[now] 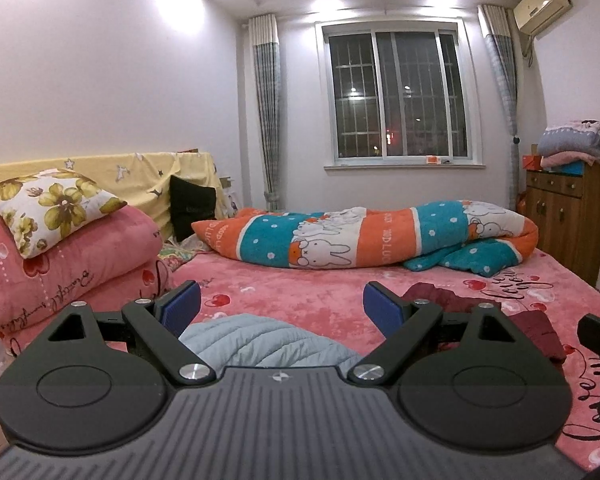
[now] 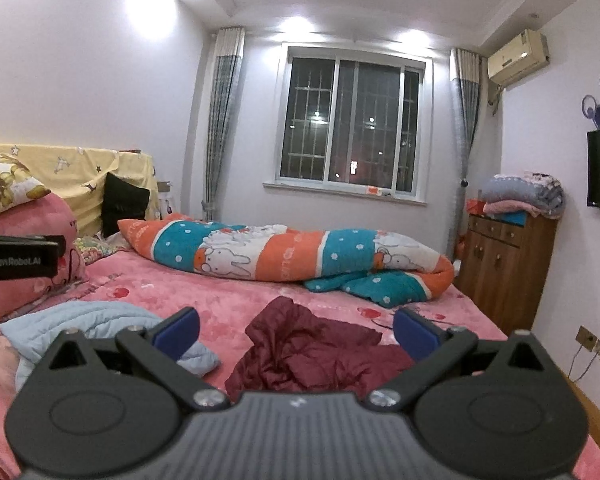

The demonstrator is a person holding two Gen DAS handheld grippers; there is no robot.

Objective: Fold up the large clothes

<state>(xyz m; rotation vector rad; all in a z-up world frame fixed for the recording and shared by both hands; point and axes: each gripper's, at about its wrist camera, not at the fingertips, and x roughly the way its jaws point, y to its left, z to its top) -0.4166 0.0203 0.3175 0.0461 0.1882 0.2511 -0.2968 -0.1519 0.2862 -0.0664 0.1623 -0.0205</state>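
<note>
left gripper (image 1: 282,306) fingers spread wide, gripping nothing. light blue quilted jacket (image 1: 268,340) lies just below and between its fingers on the pink bedspread (image 1: 300,284). right gripper (image 2: 296,330) also wide apart, gripping nothing; crumpled maroon jacket (image 2: 312,348) sits between its fingers, blue jacket off past the left fingertip. beyond both fingertips: rolled orange-teal bunny quilt (image 2: 284,256) across the bed. further out, window (image 2: 350,124), wooden cabinet (image 2: 504,264) to the right.

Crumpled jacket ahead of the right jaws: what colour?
Dark maroon jacket, clearest in the right wrist view.
</note>
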